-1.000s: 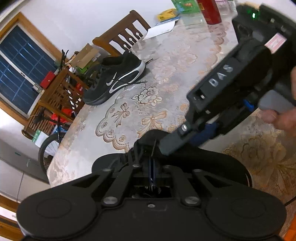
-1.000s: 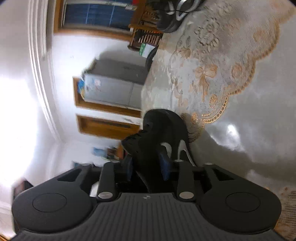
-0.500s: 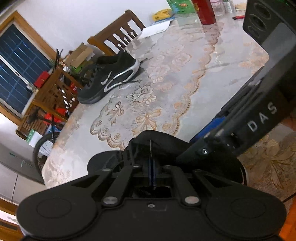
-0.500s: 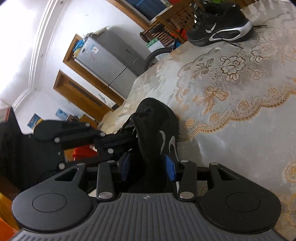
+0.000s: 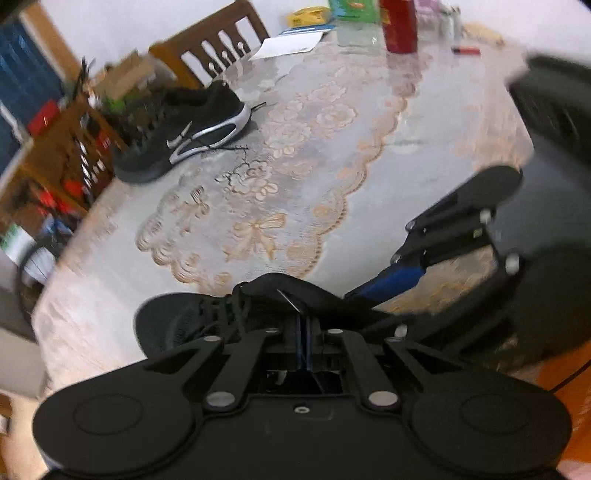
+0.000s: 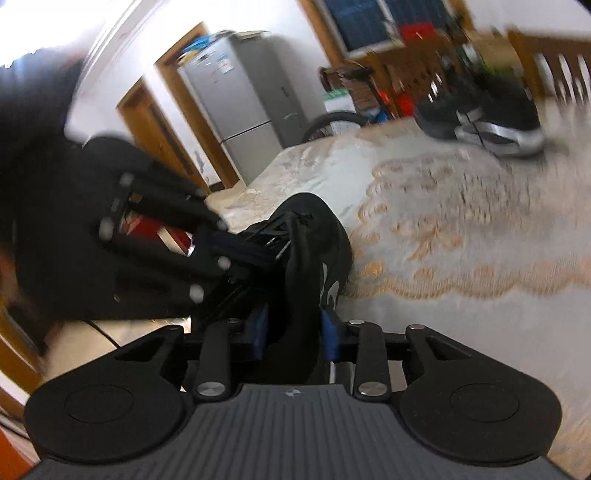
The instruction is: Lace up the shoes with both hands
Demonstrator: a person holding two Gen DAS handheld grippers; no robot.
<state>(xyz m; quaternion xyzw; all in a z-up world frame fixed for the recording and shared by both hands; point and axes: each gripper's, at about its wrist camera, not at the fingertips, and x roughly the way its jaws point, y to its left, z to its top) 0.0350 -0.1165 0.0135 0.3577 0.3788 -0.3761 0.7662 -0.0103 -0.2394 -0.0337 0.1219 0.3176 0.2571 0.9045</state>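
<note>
A black sneaker (image 5: 221,314) lies at the table's near edge, right in front of both grippers. My left gripper (image 5: 304,332) is shut on a thin black lace (image 5: 290,301) whose end sticks up above the fingers. My right gripper (image 6: 293,332) is shut on the sneaker's heel collar (image 6: 299,280), with a blue pad on each side. The right gripper also shows in the left wrist view (image 5: 436,258), and the left gripper in the right wrist view (image 6: 207,240). Both views are motion-blurred.
A second black sneaker (image 5: 184,133) with a silver sole and loose laces lies far back on the lace tablecloth (image 5: 332,155). A wooden chair (image 5: 210,55), papers and a red can (image 5: 399,26) are at the far end. A fridge (image 6: 251,88) stands beyond the table.
The right gripper has swung around the shoe's heel, from above it to the right side. The left gripper kept hold of the lace and rose slightly.
</note>
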